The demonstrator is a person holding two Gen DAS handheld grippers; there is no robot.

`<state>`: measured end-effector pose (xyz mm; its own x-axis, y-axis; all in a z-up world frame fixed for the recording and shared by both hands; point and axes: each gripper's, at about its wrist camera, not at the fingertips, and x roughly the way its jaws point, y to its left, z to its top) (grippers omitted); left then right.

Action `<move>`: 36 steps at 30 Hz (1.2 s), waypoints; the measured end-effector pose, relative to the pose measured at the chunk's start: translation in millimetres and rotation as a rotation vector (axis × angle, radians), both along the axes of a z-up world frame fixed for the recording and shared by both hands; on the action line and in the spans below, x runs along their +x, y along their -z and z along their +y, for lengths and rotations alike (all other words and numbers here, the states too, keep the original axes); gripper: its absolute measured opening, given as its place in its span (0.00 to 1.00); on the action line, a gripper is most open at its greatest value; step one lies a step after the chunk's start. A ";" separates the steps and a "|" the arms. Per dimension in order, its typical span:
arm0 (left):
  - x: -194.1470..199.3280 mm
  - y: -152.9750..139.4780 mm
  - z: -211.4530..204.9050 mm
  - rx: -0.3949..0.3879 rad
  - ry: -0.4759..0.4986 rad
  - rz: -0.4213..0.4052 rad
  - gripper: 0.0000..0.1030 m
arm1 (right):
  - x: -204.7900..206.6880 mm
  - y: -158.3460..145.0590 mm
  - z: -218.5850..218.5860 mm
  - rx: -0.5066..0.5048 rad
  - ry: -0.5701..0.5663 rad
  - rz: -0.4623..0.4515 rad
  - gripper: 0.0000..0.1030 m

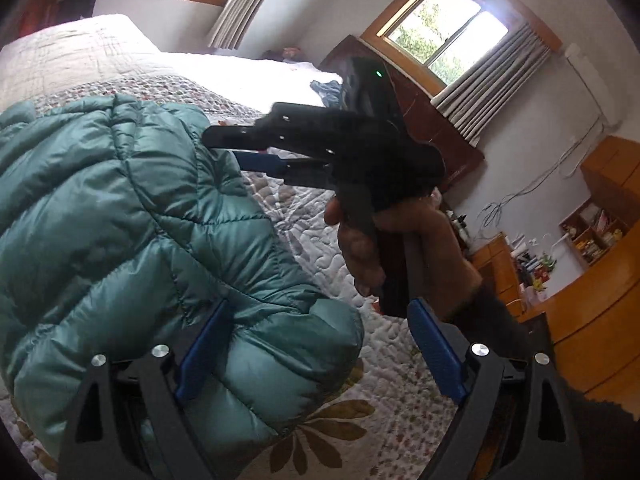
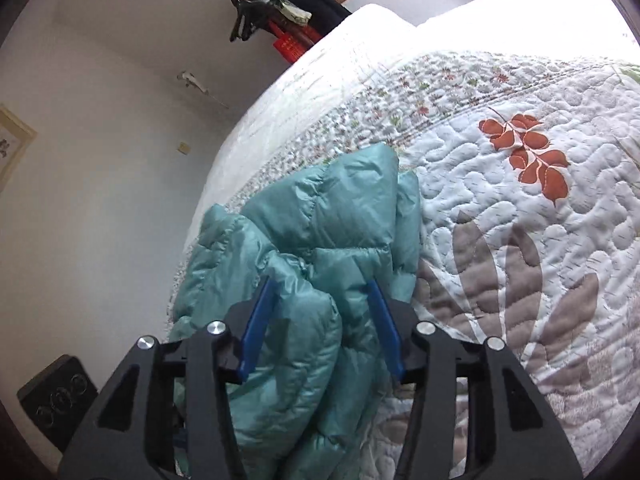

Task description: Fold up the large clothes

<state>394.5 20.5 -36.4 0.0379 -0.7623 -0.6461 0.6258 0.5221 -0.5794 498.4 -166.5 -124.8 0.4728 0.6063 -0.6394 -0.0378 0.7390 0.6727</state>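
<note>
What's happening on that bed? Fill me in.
A person is folding a teal puffer jacket on a quilted bedspread, with a handheld gripper in each hand. The jacket lies bunched near the bed's edge. The right gripper is open, its fingers astride a fold of the jacket. The left gripper is open too, over the jacket's end.

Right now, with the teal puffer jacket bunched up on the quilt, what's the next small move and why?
Probably close the right gripper on the fold of the teal puffer jacket lying between its open fingers. The left gripper is open too, with the jacket's edge at one finger, so neither looks to hold it yet, and the jacket lies bunched on the quilt.
</note>
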 end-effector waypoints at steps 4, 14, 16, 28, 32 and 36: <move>-5.6 14.3 -10.7 0.081 0.020 -0.048 0.86 | 13.6 28.8 0.7 -0.042 0.015 0.054 0.36; 2.0 42.9 -14.8 0.116 0.018 0.002 0.85 | 23.1 63.1 13.1 -0.094 -0.006 0.073 0.34; 2.8 36.9 -16.8 0.116 0.018 0.016 0.86 | 28.7 57.4 18.4 -0.119 -0.008 0.093 0.34; 102.1 -51.0 86.2 -0.167 -0.250 0.090 0.95 | -42.5 -37.2 37.2 -0.147 -0.131 -0.141 0.42; 147.0 -2.0 89.7 -0.113 -0.337 0.215 0.94 | -43.1 -11.8 46.7 -0.238 -0.172 -0.107 0.41; 158.5 47.2 98.0 -0.115 -0.366 0.297 0.88 | -38.8 14.4 38.6 -0.221 -0.168 -0.065 0.44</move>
